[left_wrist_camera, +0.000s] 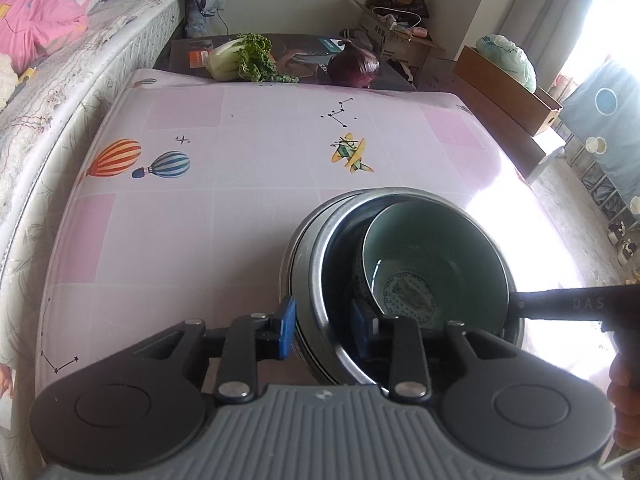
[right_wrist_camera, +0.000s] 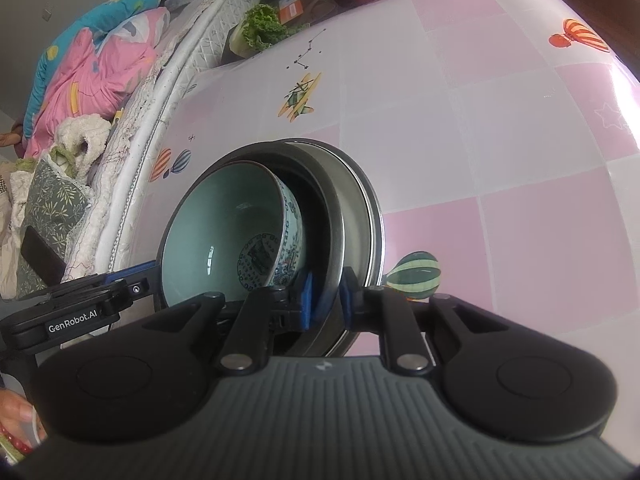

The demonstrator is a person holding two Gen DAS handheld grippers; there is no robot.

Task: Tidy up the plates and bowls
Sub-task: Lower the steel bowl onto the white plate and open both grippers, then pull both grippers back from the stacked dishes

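A steel bowl holds a celadon ceramic bowl with a blue pattern, leaning inside it. They sit on the pink patterned tablecloth. My left gripper straddles the steel bowl's near rim, one blue pad outside, one inside, closed on it. In the right wrist view my right gripper grips the steel bowl's rim on the opposite side, and the ceramic bowl leans inside. The right gripper also shows in the left wrist view.
A bok choy and a red onion lie at the table's far edge. A bed with pink bedding runs along the left. Cardboard boxes stand at the right.
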